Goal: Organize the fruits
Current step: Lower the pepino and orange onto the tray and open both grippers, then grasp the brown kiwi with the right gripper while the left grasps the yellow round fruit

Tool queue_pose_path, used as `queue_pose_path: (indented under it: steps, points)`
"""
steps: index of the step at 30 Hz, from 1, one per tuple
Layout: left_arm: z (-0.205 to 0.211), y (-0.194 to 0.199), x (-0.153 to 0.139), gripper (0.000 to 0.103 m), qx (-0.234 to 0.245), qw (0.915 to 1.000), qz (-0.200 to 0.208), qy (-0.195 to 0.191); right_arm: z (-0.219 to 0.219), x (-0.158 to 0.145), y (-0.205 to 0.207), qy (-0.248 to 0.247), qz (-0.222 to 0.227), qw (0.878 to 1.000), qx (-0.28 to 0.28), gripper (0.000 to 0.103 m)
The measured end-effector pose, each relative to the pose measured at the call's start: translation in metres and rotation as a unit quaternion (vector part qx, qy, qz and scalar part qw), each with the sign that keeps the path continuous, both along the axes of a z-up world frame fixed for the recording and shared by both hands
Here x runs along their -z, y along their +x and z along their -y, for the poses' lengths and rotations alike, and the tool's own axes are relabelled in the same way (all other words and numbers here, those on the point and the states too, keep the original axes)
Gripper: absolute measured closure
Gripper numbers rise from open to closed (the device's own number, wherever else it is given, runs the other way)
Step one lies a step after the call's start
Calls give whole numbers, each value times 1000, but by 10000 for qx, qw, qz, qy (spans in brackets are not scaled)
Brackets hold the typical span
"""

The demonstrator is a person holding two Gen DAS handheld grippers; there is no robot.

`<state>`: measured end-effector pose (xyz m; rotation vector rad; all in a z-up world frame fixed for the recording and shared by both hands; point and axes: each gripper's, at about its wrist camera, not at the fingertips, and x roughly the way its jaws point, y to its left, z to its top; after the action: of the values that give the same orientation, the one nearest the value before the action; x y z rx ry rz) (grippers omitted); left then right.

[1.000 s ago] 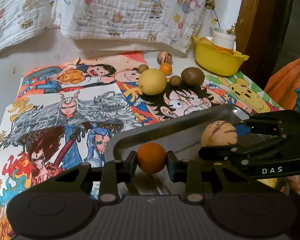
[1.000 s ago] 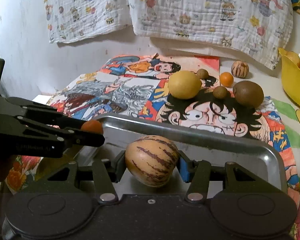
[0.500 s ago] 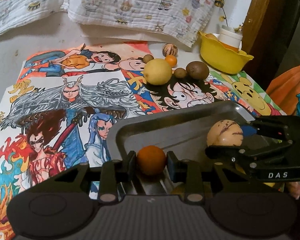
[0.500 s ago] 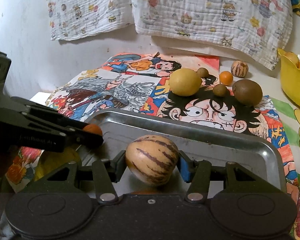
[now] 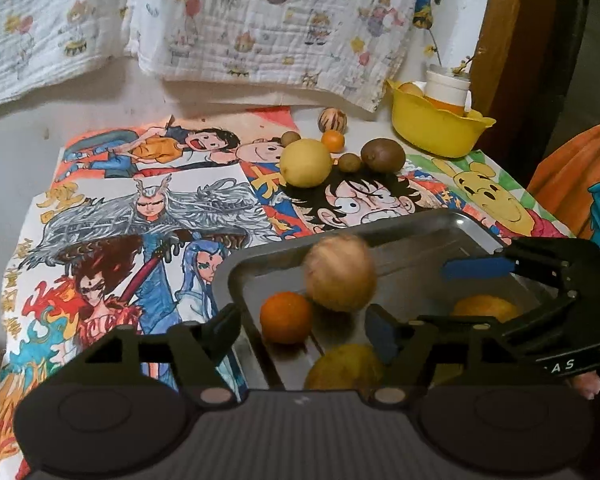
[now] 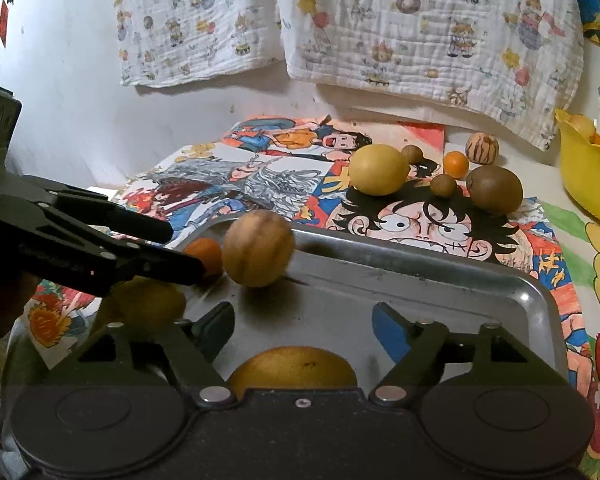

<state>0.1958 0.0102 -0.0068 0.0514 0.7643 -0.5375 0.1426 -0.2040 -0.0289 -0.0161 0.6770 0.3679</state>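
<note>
Both tongs are opening over the metal tray (image 5: 472,226): the left tongs (image 5: 300,326) stand apart around a small orange (image 5: 286,317) without pressing it, the right tongs (image 6: 302,322) gape empty, and the striped melon (image 6: 258,248) lies blurred beyond them.

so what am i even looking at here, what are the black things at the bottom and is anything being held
Those black parts are two hand-held claws, each carried by a person, with a wide-angle camera on each looking along its fingers. One picture is from the left claw, the other from the right claw; each claw also shows at the side of the other's view. On the cartoon-print cloth sits a metal tray. Both claws are opening and grip nothing: a small orange rests in the tray and a blurred striped fruit is loose beside it, with yellowish fruits nearer the cameras. More fruit waits beyond the tray, by a yellow bowl.
</note>
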Motion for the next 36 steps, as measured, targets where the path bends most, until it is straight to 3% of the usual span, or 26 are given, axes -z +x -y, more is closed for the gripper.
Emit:
queue_pose_path:
  steps: [11,25,36]
  points:
    - [-12,-49,-8,5,76,9989,459,-8,2,-8,-45,-137,449,9987,-221,4]
    - [-16,-110,-5,1,-31,9987,456,222,14,-10,-93,-260,428,9985,-234,1]
    - [-17,-133,-12,0,-138,9969,267,730,43,-14,-114,-476,293,9980,297,1]
